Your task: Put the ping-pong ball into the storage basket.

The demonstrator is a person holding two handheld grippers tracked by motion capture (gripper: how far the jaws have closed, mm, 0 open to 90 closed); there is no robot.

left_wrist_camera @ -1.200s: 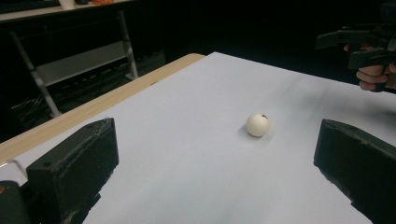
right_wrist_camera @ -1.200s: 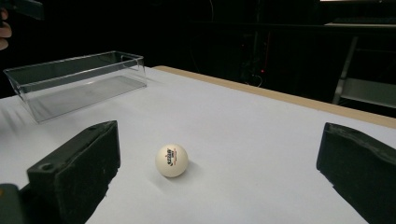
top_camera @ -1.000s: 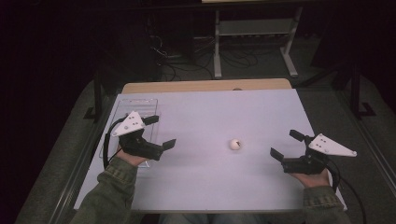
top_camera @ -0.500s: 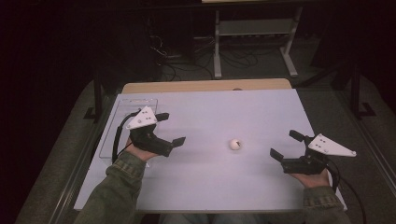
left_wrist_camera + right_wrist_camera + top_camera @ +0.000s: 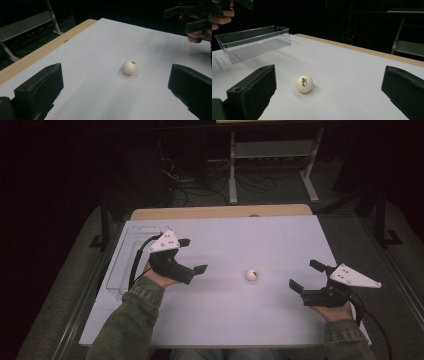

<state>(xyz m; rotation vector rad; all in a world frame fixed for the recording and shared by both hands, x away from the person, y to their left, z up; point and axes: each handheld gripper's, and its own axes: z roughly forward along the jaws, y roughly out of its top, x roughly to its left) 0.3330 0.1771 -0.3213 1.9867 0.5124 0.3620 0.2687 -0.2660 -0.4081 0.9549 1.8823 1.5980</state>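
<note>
White ball [image 5: 251,274] sitting mid-frame on the worktop [image 5: 260,235] with bare surface all round, left gripper [image 5: 192,256] hovering centre-left, jaws apart, beside the clear bin [image 5: 125,255] lying along the left edge, right gripper [image 5: 306,276] waiting lower right, jaws apart

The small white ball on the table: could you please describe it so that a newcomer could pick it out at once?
Start from the white table. Between the left gripper and the right gripper, both open, lies the ball, alone on the bare surface. It is round and cream-white with a small printed logo, unlike the clear rectangular bin at the left edge.
</note>
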